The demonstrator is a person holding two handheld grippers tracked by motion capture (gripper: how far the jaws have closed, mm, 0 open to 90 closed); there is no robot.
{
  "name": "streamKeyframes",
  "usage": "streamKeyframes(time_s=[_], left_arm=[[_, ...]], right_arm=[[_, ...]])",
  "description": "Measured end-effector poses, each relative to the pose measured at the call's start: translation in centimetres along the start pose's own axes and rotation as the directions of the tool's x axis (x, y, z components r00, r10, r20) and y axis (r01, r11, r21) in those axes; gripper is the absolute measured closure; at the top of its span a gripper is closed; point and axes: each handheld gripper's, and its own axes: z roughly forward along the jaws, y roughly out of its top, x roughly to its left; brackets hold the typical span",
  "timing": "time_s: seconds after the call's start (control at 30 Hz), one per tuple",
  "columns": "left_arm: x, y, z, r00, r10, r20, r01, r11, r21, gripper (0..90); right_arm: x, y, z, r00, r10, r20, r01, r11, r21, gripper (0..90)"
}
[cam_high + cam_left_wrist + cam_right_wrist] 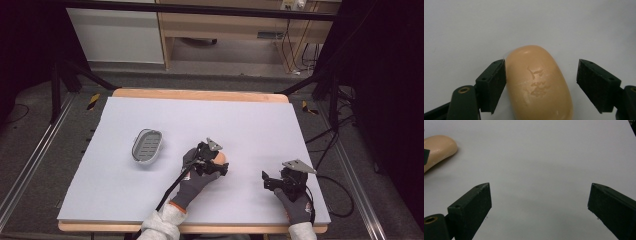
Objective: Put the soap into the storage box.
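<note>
The wide table (150, 200), covered by a pale lilac-grey sheet with a wooden edge, carries everything. On its left half lies a small grey oval plastic soap dish with a ribbed floor (147, 146), well apart from both hands. The left gripper (541, 87) has its black fingers (492, 85) spread around a peach-coloured oval bar of soap (537, 85) lying near the middle of the table; one finger touches it, the other stands clear. The right gripper (540, 212) hovers nearby over bare sheet, fingers wide apart, holding nothing.

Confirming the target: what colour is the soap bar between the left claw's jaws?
Pale peach-orange, with a faint embossed mark on top. The soap bar shows best in the left gripper view.
</note>
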Motion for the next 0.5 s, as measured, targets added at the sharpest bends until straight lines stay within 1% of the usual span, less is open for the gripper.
streamKeyframes(time_s=[0.07, 0.2, 0.33, 0.4, 0.5], left_arm=[[0.2, 0.0, 0.3, 0.9999, -0.012, 0.004, 0.012, 0.9999, 0.007, 23.7], [0.4, 0.1, 0.6, 0.9999, -0.013, -0.004, 0.013, 0.9998, 0.014, 24.2], [0.5, 0.0, 1.2, 0.9997, -0.024, -0.006, 0.025, 0.9992, 0.033, 24.3], [0.5, 0.0, 1.2, 0.9997, -0.023, -0.005, 0.023, 0.9989, 0.041, 24.3], [0.5, -0.1, 1.4, 0.9995, -0.031, -0.003, 0.031, 0.9985, 0.044, 24.0]], right_arm=[[0.0, 0.0, 0.0, 1.0, 0.001, -0.001, -0.001, 1.0, 0.001, 5.3], [0.0, 0.0, 0.1, 1.0, 0.0, 0.001, 0.0, 1.0, 0.004, 5.3], [0.0, 0.0, 0.1, 1.0, 0.001, 0.0, -0.001, 1.0, 0.005, 5.3], [0.0, 0.0, 0.1, 1.0, -0.001, 0.0, 0.001, 1.0, 0.006, 5.3], [0.0, 0.0, 0.1, 1.0, -0.002, -0.001, 0.002, 1.0, 0.007, 5.3]])
